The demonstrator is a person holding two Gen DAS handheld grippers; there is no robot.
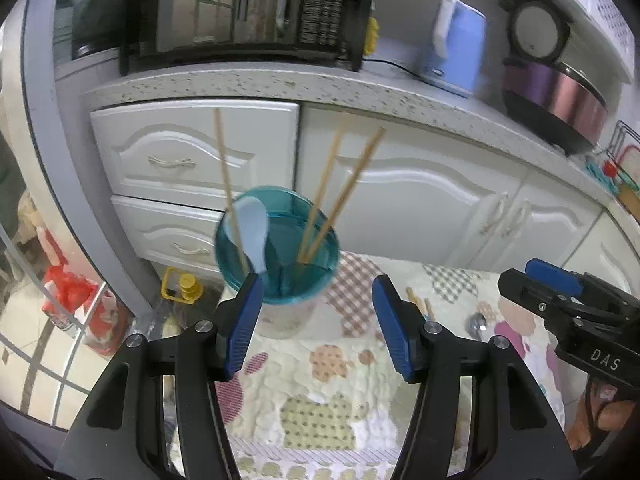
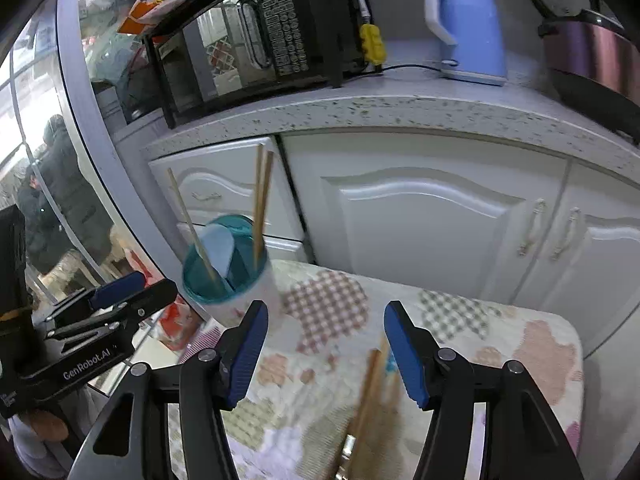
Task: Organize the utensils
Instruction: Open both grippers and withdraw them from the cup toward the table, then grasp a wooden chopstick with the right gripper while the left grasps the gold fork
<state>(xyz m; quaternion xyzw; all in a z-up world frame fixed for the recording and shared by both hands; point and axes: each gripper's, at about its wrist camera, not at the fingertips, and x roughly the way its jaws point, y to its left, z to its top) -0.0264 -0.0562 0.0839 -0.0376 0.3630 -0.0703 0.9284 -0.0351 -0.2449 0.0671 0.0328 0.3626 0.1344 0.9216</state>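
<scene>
Two grippers: both are in view above a patchwork cloth [image 1: 320, 364], each seen by its own camera and from the side by the other's.
Left gripper [image 1: 316, 320]: its jaws stand wide apart with nothing between them; the blue pads [image 1: 242, 332] touch no object.
Right gripper [image 2: 326, 350]: its jaws are parted with no pad pressing on anything; loose chopsticks [image 2: 370, 392] lie on the cloth below the gap, blurred, near the right pad.
Utensil cup [image 1: 276, 248]: a teal-rimmed holder with a pale body stands upright on the far left part of the cloth, just beyond the left gripper's left finger.
Cup contents: three chopsticks [image 1: 348, 196] lean out of it, one at the left and two at the right, with a white spoon [image 1: 250, 232] bowl-up between them.
Metal spoon [image 1: 476, 324]: part of it shows on the cloth right of the left gripper; the rest is hidden.
Far side: white cabinets [image 2: 420, 220] under a speckled counter [image 2: 380, 114], which carries a microwave [image 2: 248, 44], a blue kettle [image 2: 468, 28] and a rice cooker [image 1: 552, 92].
Floor at left: a yellow-capped bottle [image 1: 186, 286].
</scene>
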